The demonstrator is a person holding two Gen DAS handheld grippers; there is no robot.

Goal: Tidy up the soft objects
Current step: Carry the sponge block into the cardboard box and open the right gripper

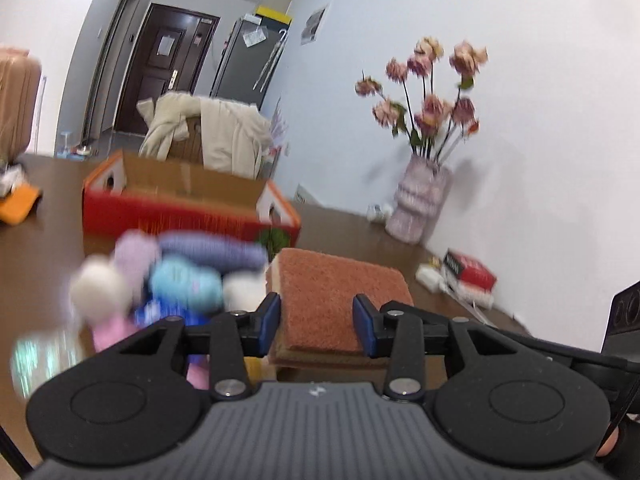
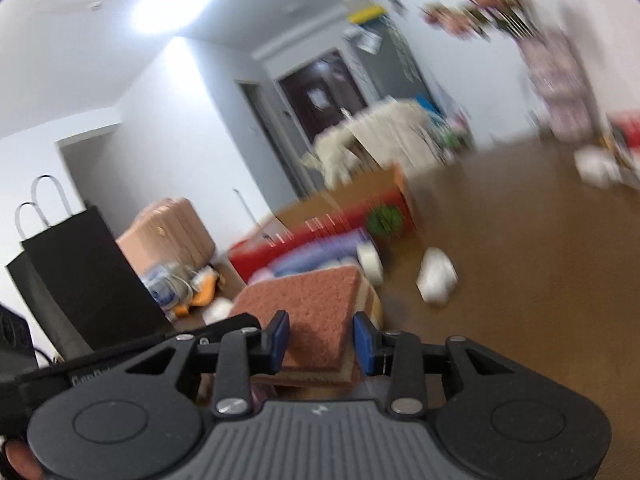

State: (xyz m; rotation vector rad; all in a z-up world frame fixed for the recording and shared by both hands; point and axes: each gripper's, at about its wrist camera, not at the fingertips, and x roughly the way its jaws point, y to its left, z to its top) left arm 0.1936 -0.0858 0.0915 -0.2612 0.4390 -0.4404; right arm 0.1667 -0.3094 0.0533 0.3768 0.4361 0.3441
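Observation:
A soft rust-brown block with tan layers underneath is lifted above the brown table. My left gripper is shut on its near end, blue pads pressing both sides. The right wrist view shows the same block tilted, and my right gripper is shut on it too. A blurred pile of soft things lies to the left: a white ball, a light-blue plush and a purple roll. Behind them stands an open red cardboard box.
A pink vase with flowers and a red book sit by the wall on the right. A black paper bag stands at the left, a white roll and a white lump lie on the table. A draped chair is behind the box.

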